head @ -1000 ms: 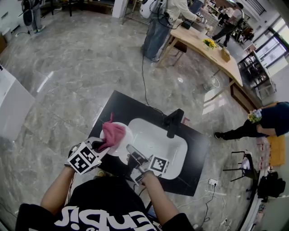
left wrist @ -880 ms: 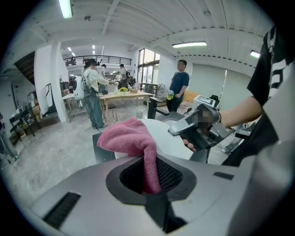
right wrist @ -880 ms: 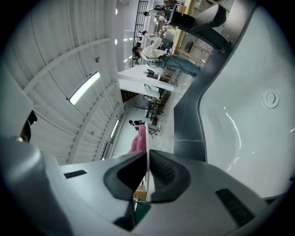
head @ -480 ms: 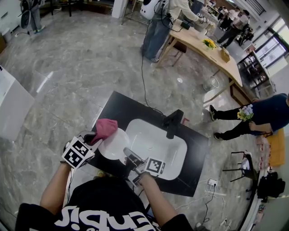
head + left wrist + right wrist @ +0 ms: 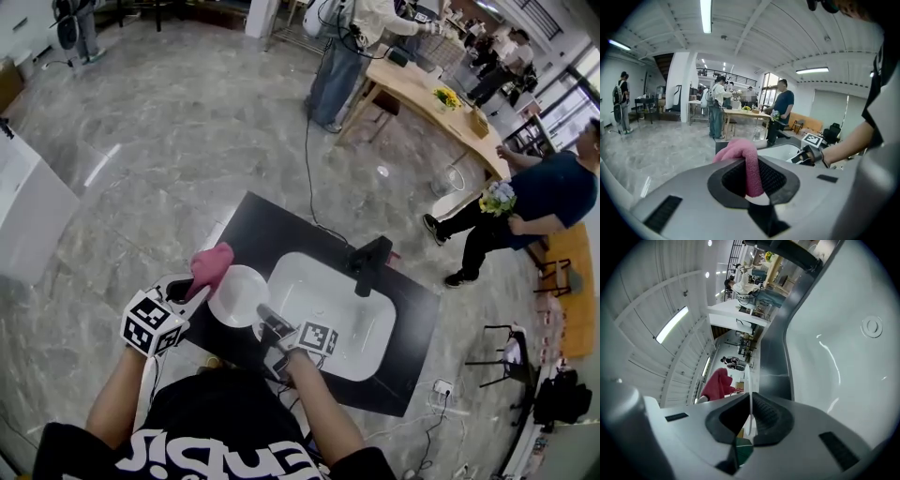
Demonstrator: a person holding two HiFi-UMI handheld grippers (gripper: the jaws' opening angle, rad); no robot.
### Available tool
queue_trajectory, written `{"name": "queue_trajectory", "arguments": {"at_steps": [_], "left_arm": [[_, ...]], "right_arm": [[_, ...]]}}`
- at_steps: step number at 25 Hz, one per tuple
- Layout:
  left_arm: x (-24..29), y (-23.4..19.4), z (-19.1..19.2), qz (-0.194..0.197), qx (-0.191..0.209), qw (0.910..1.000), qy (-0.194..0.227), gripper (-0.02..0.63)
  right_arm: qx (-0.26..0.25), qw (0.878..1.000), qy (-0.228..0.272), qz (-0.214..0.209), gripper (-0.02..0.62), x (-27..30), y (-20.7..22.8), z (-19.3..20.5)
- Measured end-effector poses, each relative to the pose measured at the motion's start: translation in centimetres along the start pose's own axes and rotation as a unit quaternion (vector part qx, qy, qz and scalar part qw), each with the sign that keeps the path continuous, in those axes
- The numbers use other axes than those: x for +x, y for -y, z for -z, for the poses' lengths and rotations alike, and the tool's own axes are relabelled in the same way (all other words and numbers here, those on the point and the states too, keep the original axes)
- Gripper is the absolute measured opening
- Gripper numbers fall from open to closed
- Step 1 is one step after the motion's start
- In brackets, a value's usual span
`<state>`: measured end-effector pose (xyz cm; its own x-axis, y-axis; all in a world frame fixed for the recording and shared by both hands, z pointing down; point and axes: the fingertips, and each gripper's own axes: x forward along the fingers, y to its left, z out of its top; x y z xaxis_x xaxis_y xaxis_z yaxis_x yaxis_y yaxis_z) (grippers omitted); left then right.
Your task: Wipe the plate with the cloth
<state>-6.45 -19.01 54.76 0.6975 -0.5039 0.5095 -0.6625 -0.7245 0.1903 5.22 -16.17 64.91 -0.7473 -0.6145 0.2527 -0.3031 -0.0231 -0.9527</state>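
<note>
Gripping the white plate (image 5: pixel 239 295) by its near rim with the right gripper (image 5: pixel 269 319), jaws pressed narrow on the thin edge, and holding it over the black counter (image 5: pixel 262 220), just left of the white sink (image 5: pixel 328 309) and partly above its edge. Pinching the pink cloth (image 5: pixel 214 264) with the left gripper (image 5: pixel 192 289), jaws closed on a fold of it, the rest bunching out beyond the tips. Holding this cloth at the upper-left rim of the plate in the head view; touching it or only just beside it, not possible to tell.
</note>
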Motion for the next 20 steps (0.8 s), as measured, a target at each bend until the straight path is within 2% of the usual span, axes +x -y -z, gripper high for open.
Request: {"name": "queue_trajectory", "arguments": {"at_steps": [13, 20], "left_arm": [[-1.1, -0.4, 0.7, -0.003, -0.014, 0.9999, 0.001, 0.051], [-0.9, -0.4, 0.9, 0.004, -0.020, 0.9998, 0.001, 0.051]], "right_arm": [[0.040, 0.997, -0.027, 0.051, 0.032, 2.4, 4.8, 0.3], [0.047, 0.997, -0.034, 0.053, 0.032, 2.8, 5.6, 0.4]]}}
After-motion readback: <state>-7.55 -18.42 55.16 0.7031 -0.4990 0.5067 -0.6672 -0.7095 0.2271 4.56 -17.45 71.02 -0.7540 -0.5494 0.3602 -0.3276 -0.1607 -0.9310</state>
